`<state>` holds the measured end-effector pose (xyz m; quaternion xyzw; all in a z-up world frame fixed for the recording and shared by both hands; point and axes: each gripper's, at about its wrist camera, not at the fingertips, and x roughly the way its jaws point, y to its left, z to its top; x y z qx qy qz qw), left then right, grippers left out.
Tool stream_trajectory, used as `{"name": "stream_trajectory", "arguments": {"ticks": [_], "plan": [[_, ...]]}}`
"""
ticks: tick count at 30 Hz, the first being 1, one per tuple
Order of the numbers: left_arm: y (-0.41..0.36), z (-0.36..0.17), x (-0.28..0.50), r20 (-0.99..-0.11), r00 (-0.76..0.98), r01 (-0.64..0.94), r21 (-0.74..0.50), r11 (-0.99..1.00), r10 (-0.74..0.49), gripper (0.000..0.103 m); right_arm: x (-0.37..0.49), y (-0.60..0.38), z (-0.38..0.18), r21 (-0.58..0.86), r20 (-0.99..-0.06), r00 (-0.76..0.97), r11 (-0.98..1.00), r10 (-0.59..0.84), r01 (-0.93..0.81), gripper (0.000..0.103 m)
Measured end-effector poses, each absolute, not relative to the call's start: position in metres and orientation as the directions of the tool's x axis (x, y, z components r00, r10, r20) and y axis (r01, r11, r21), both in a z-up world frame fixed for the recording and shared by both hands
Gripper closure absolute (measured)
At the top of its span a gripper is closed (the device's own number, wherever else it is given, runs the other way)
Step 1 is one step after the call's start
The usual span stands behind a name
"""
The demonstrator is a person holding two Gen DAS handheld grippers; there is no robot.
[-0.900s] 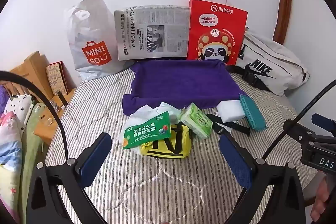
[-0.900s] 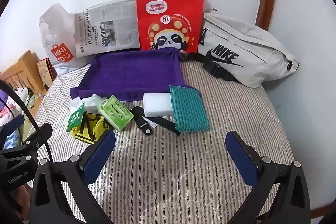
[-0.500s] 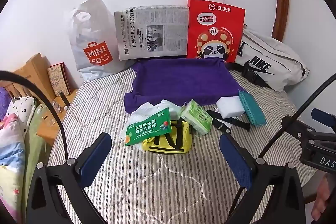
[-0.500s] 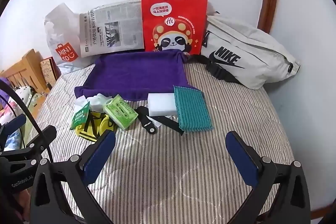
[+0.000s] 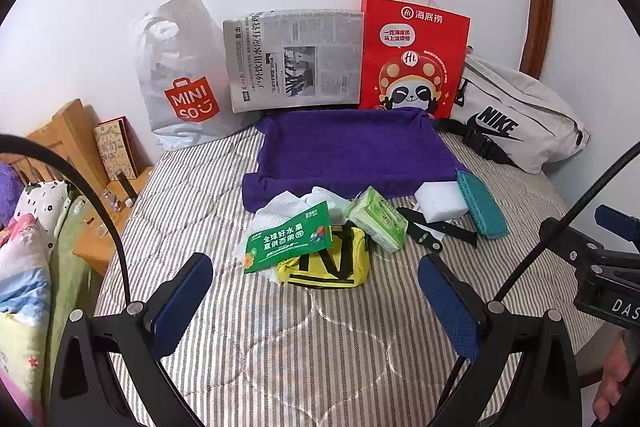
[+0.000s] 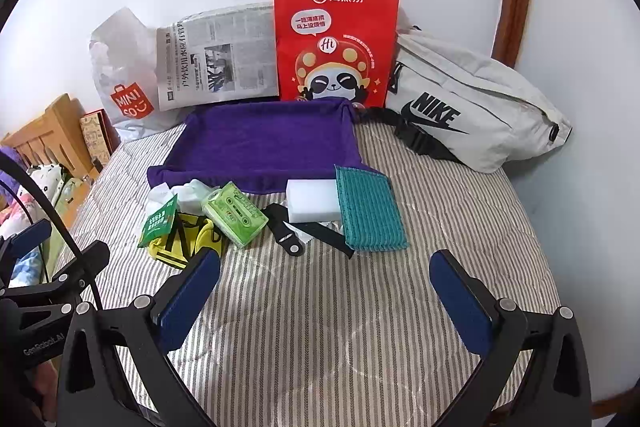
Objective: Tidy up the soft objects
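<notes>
A purple cloth tray lies on the striped bed. In front of it sit a green wipes packet on a yellow pouch, white tissues, a light green tissue pack, a black strap, a white sponge and a teal cloth. My left gripper is open and empty, short of the yellow pouch. My right gripper is open and empty, short of the strap.
Against the wall stand a white Miniso bag, a newspaper, a red paper bag and a grey Nike bag. A wooden headboard and bedding lie to the left.
Both grippers have drawn back and up a little from the items; the objects look slightly farther and lower. Nothing on the bed has moved. Both jaws stay open.
</notes>
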<state>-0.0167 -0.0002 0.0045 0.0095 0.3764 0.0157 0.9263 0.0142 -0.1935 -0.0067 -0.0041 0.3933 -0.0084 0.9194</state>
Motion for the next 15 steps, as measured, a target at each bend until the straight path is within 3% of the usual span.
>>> {"name": "stream_trajectory", "arguments": {"ticks": [15], "plan": [[0.0006, 0.0041, -0.0195, -0.698, 0.715, -0.023, 0.026, 0.999, 0.034, 0.000, 0.0114, -0.1948, -0.0027, -0.010, -0.716, 0.698, 1.000, -0.016, 0.012, 0.000]]}}
